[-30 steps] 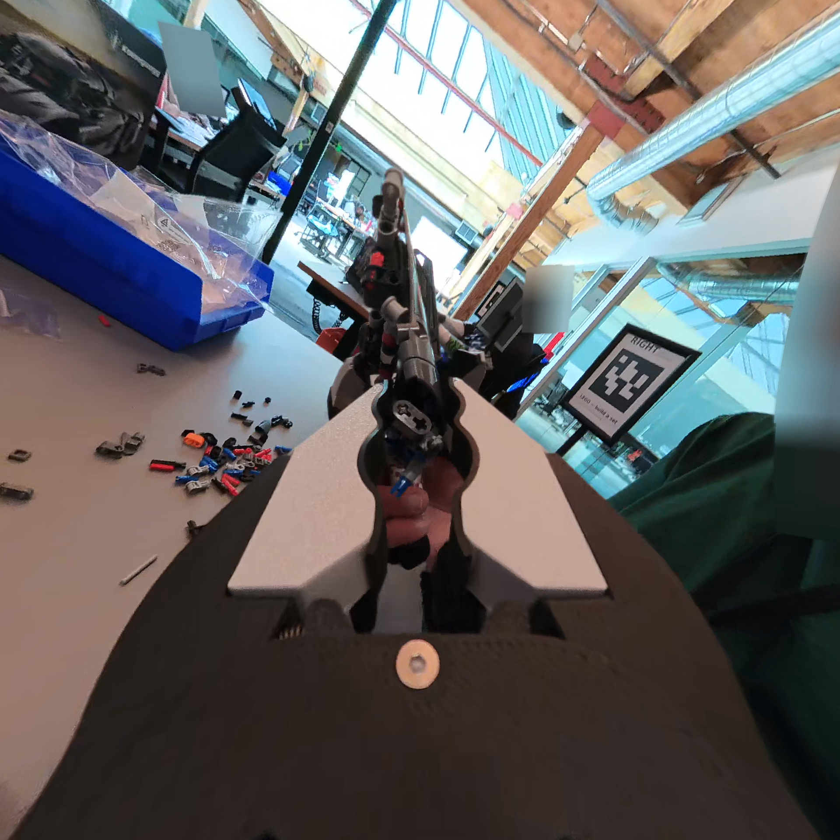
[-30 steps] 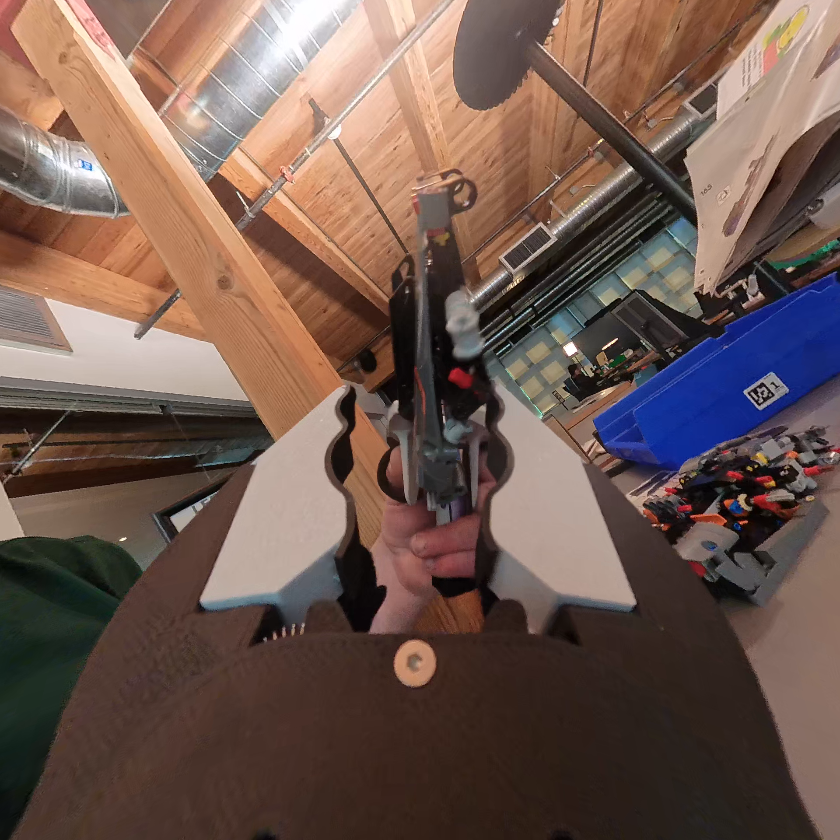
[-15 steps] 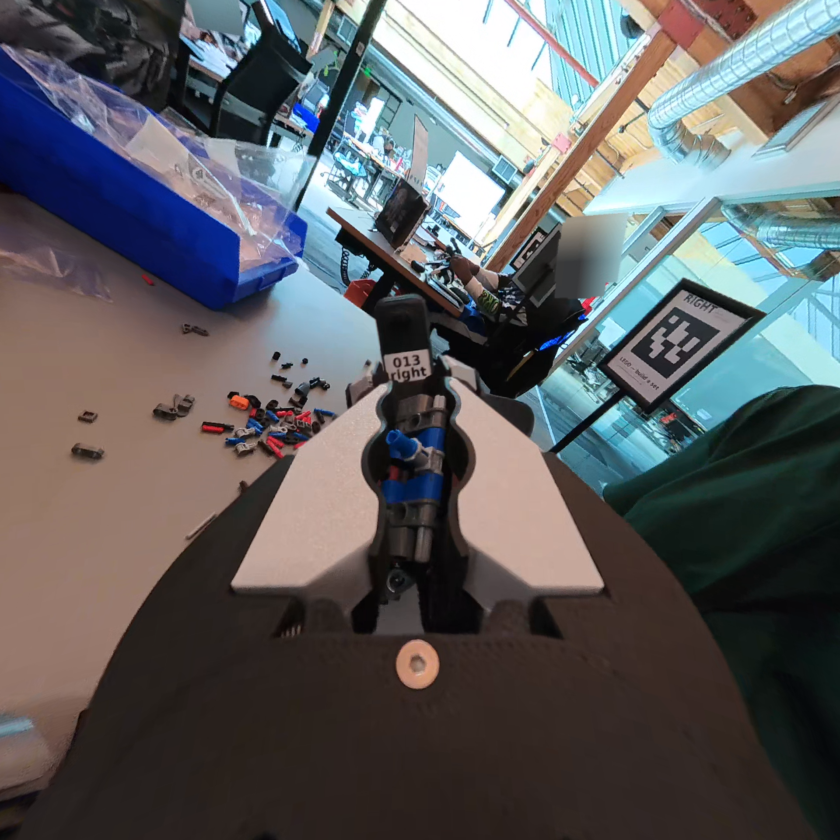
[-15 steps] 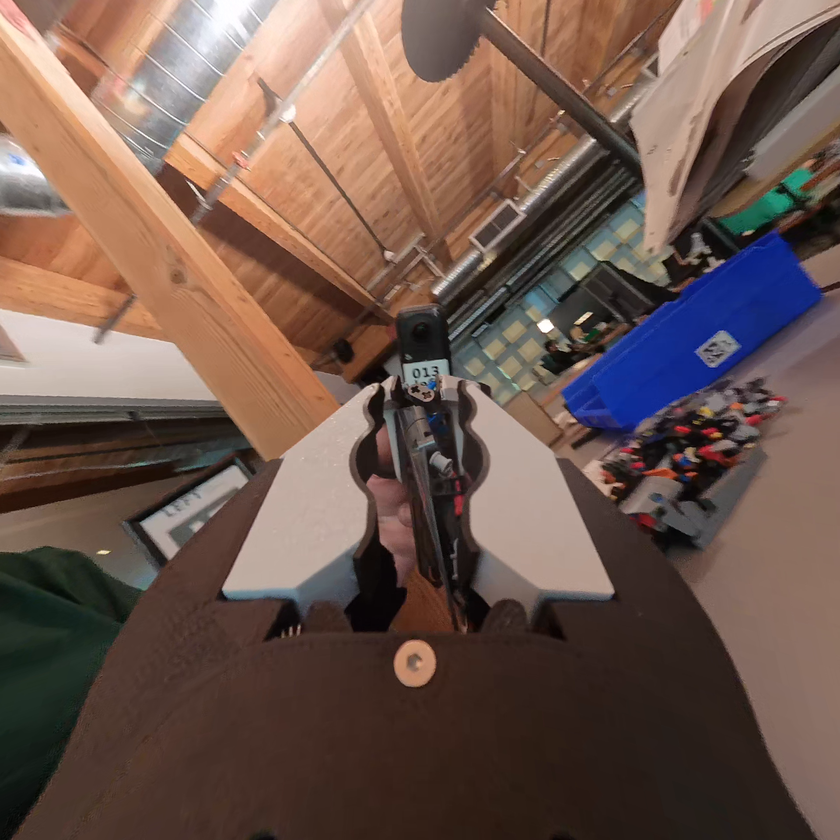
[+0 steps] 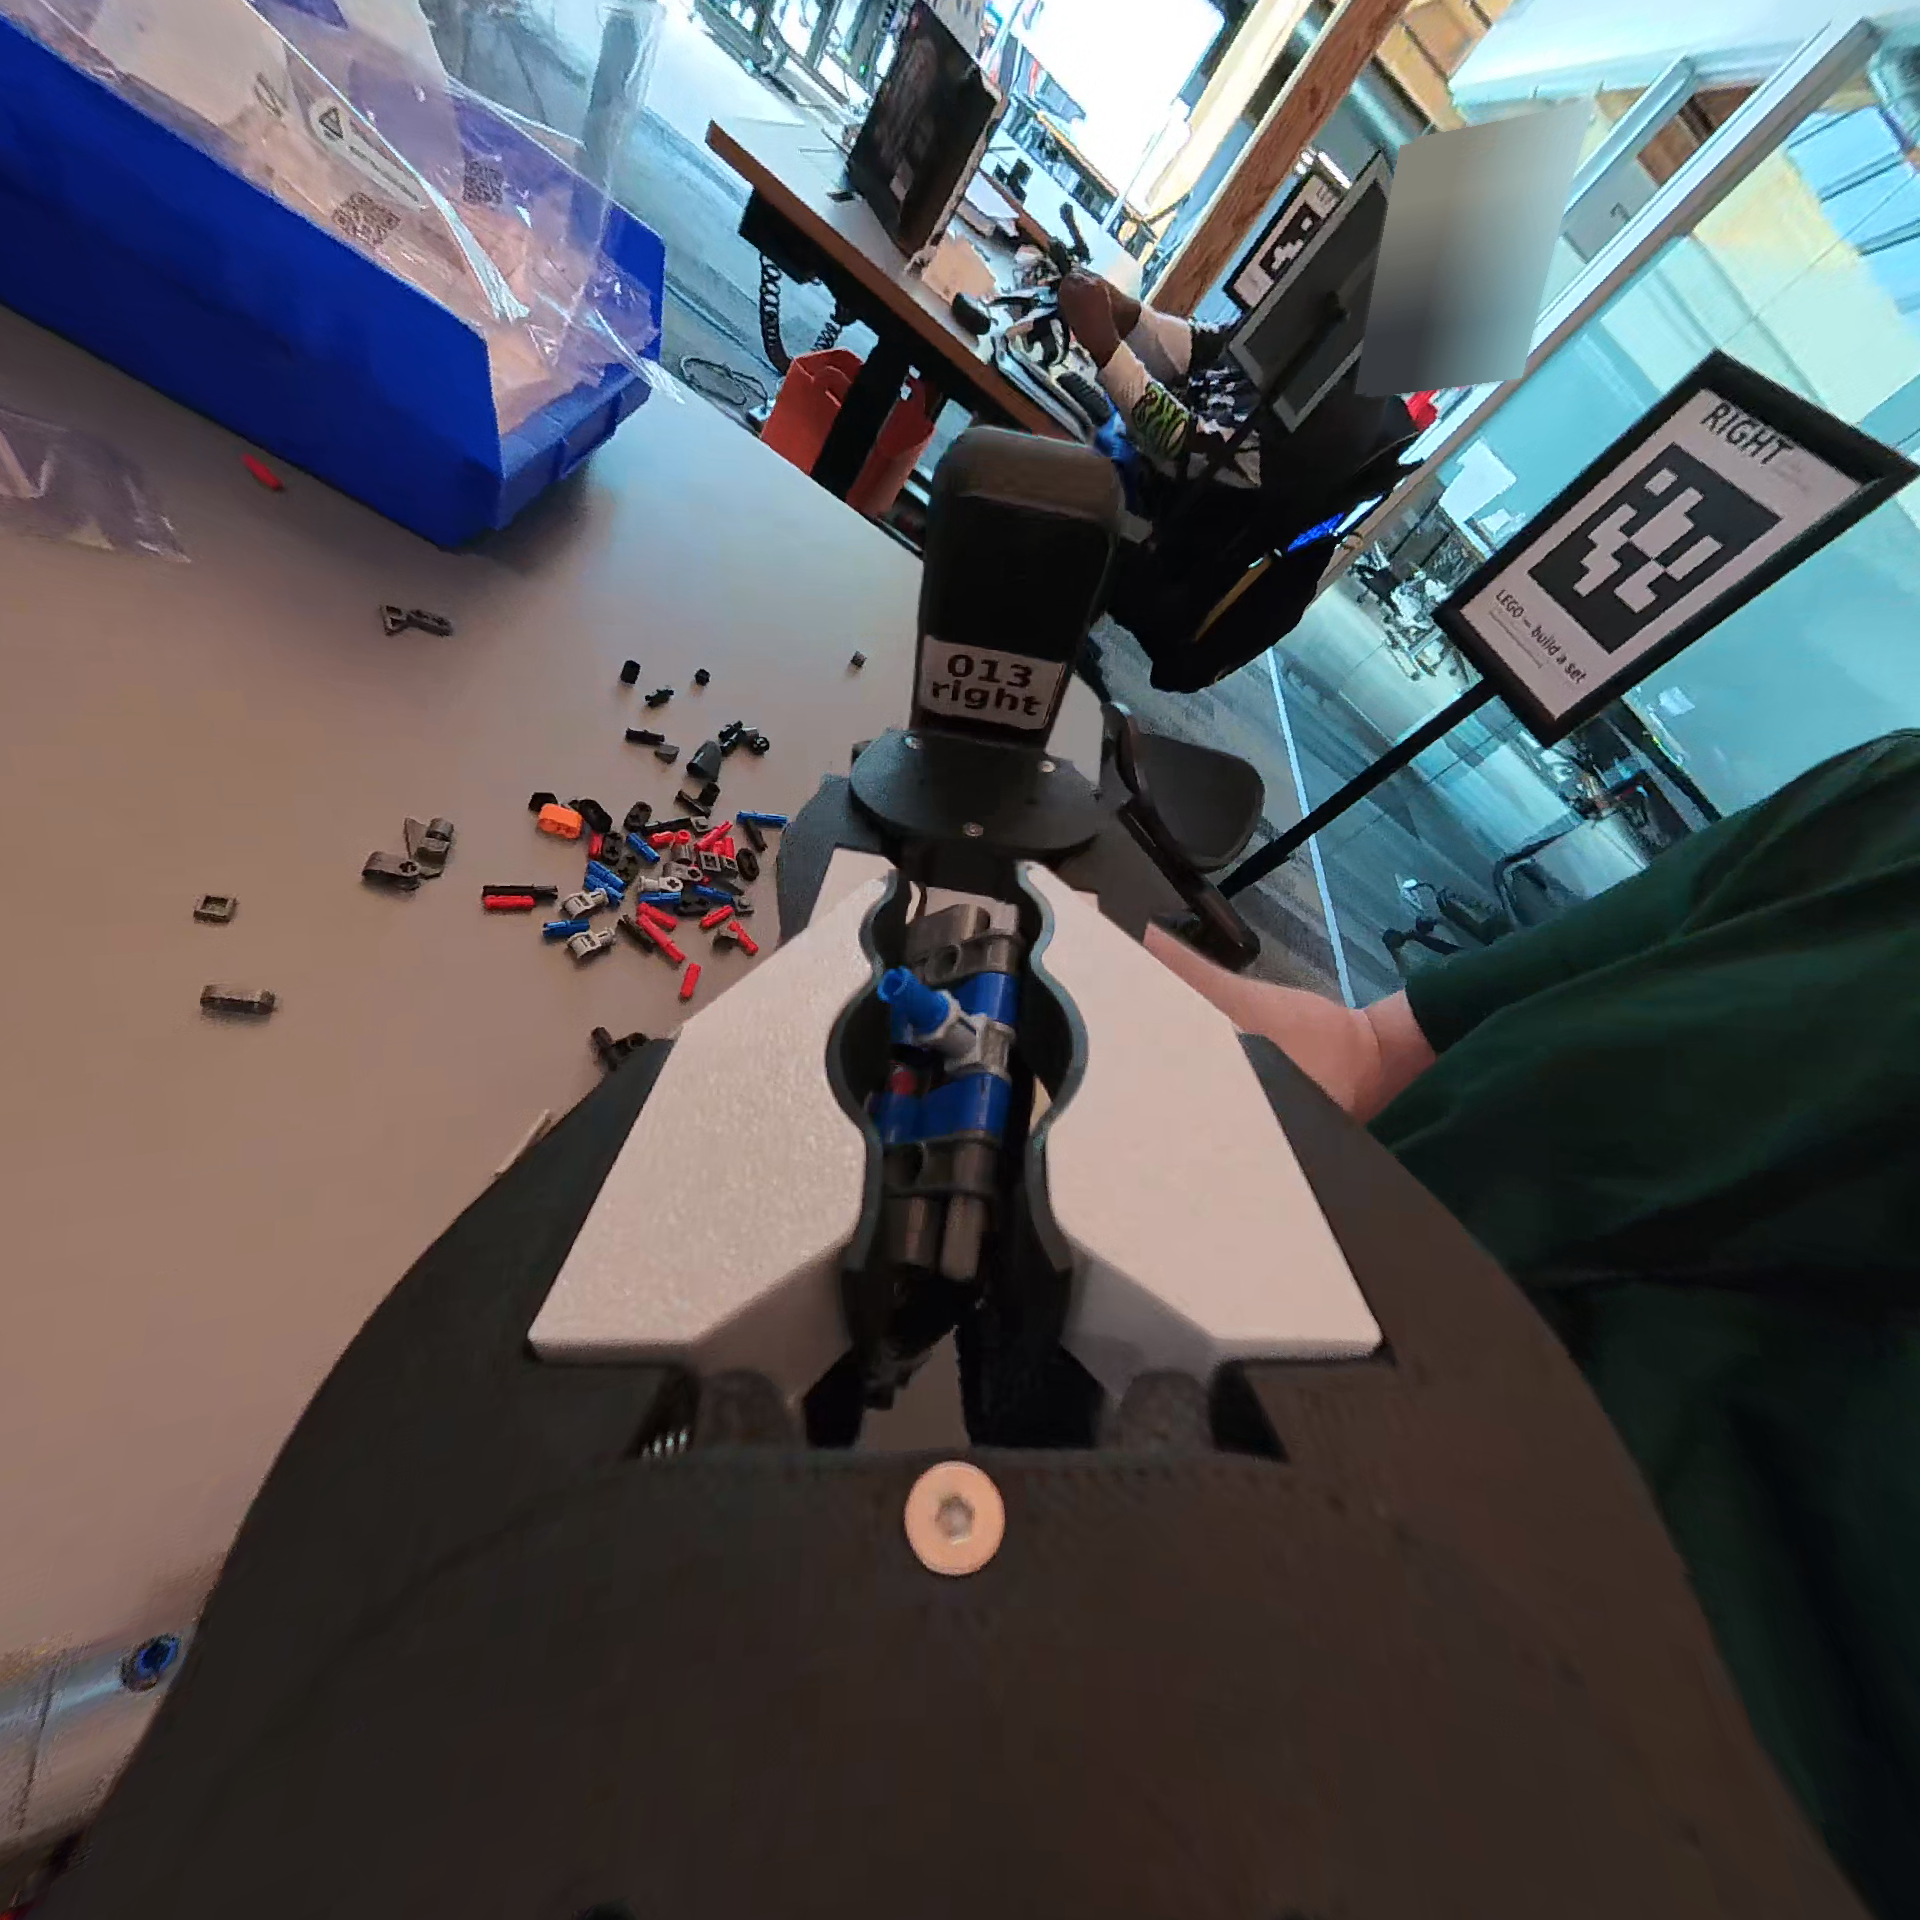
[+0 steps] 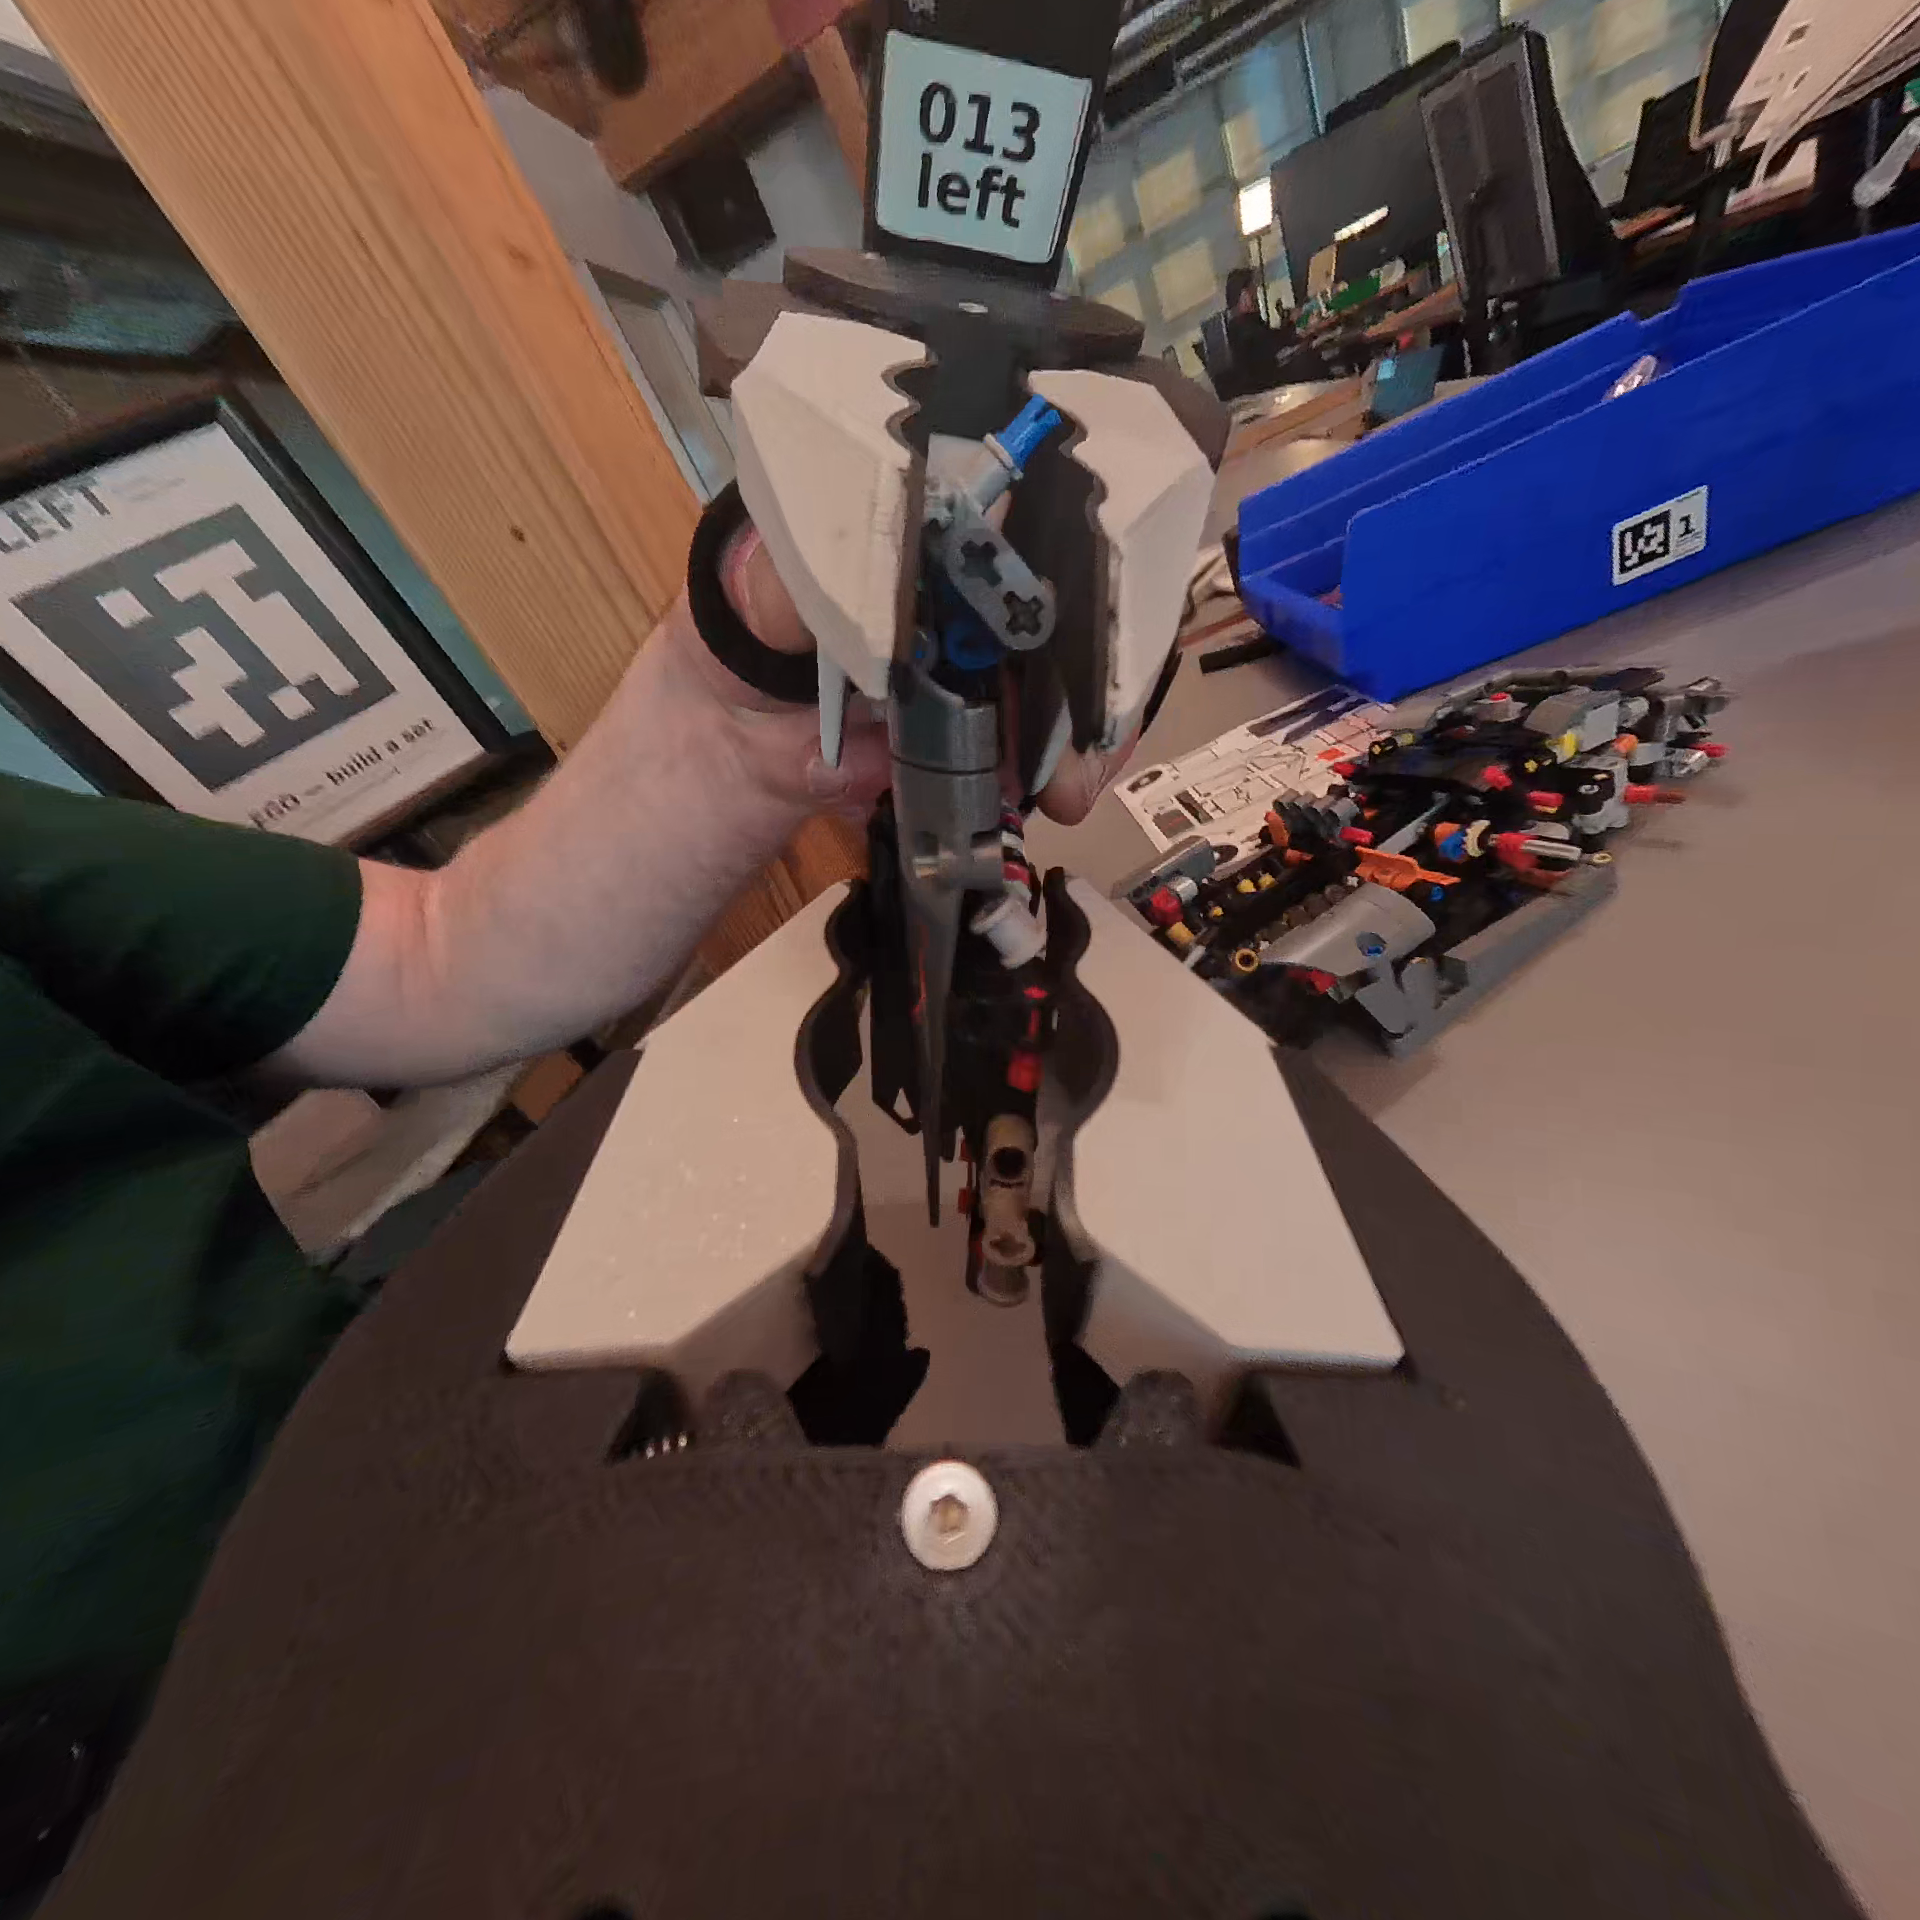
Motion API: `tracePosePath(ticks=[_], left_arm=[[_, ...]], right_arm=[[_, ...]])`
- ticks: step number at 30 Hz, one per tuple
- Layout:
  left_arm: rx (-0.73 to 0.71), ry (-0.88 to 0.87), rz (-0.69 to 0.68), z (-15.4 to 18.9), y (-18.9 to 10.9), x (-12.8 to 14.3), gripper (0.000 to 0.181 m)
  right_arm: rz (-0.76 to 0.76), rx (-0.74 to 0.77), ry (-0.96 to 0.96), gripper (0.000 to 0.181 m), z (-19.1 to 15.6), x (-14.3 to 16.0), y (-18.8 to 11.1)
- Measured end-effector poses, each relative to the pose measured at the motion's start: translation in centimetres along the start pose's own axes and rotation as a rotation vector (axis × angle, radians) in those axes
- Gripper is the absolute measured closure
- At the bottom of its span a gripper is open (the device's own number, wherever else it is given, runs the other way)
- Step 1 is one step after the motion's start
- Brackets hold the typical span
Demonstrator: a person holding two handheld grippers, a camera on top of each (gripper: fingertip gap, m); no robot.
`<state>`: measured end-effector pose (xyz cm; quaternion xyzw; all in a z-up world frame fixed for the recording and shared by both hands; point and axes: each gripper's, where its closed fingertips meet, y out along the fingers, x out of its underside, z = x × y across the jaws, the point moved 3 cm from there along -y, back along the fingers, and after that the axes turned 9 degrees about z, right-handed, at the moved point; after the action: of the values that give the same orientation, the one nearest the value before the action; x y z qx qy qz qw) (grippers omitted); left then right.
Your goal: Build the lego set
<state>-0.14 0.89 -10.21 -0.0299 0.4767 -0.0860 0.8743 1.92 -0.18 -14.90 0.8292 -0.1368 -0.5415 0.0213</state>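
Your left gripper (image 5: 951,1049) and right gripper (image 6: 951,1049), each clamped on one end of the long lego subassembly (image 6: 961,831), have swung down from ceilingward to face each other over the table (image 5: 312,1039), its long axis running gripper-to-gripper, likely for re-gripping.

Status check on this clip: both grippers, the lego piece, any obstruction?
Left gripper and right gripper: jaws shut on one long lego subassembly, opposite ends, held above the table. Main lego build sits apart. Nothing in the way.
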Motion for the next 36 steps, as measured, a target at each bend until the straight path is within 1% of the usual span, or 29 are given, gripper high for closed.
tracePosePath(ticks=[2,4,5,7,9,12,15,17,19,21,25,26,28,29,31,34,36], left_arm=[[-0.024,0.003,0.004,-0.3,0.0,-0.6,0.164],[-0.046,0.026,0.031,-0.4,-0.3,-1.5,0.147],[-0.048,0.04,0.055,-0.3,-0.7,-2.1,0.142],[-0.038,0.09,0.122,0.6,-1.9,-3.4,0.139],[-0.059,0.142,0.176,1.3,-3.1,-4.1,0.138],[-0.034,0.174,0.259,2.5,-4.9,-4.3,0.132],[-0.031,0.227,0.238,3.1,-5.5,-3.0,0.131],[-0.018,0.267,0.233,3.5,-5.3,-2.4,0.134],[0.024,0.29,0.216,4.2,-4.9,-1.8,0.139],[0.03,0.312,0.206,4.5,-4.7,-1.4,0.153],[0.042,0.284,0.25,4.6,-5.1,-1.5,0.158],[0.053,0.266,0.268,4.7,-5.3,-1.6,0.158],[0.079,0.246,0.319,4.9,-5.9,-1.8,0.159],[0.095,0.228,0.348,5.0,-6.3,-2.0,0.159],[0.158,0.225,0.404,5.8,-7.4,-2.3,0.159],[0.327,0.288,0.515,8.0,-9.4,-2.9,0.159],[0.423,0.348,0.536,9.4,-10.1,-2.8,0.159]], right_arm=[[0.063,-0.036,0.062,0.152,0.1,-0.4,0.0],[0.118,-0.059,0.121,0.155,0.2,-0.9,-0.2],[0.134,-0.057,0.13,0.155,0.4,-1.1,-0.3],[0.173,-0.071,0.122,0.156,0.3,-1.6,-0.5],[0.208,-0.062,0.082,0.156,0.2,-2.2,-0.7],[0.225,-0.038,-0.029,0.157,-0.3,-3.0,-0.8],[0.251,-0.057,-0.14,0.157,-1.7,-4.0,-0.7],[0.233,-0.082,-0.224,0.157,-2.7,-4.1,-0.3],[0.192,-0.087,-0.251,0.156,-3.2,-3.9,0.2],[0.167,-0.09,-0.243,0.156,-3.4,-3.8,0.6],[0.164,-0.124,-0.176,0.155,-3.7,-3.9,1.1],[0.176,-0.127,-0.171,0.153,-3.8,-4.1,1.3],[0.217,-0.121,-0.153,0.137,-4.0,-4.9,1.3],[0.229,-0.115,-0.156,0.135,-4.1,-5.2,1.3],[0.215,-0.077,-0.215,0.131,-4.4,-5.5,1.4],[0.14,-0.087,-0.327,0.137,-6.5,-5.2,2.3],[0.091,-0.081,-0.414,0.144,-8.3,-4.9,3.3]])
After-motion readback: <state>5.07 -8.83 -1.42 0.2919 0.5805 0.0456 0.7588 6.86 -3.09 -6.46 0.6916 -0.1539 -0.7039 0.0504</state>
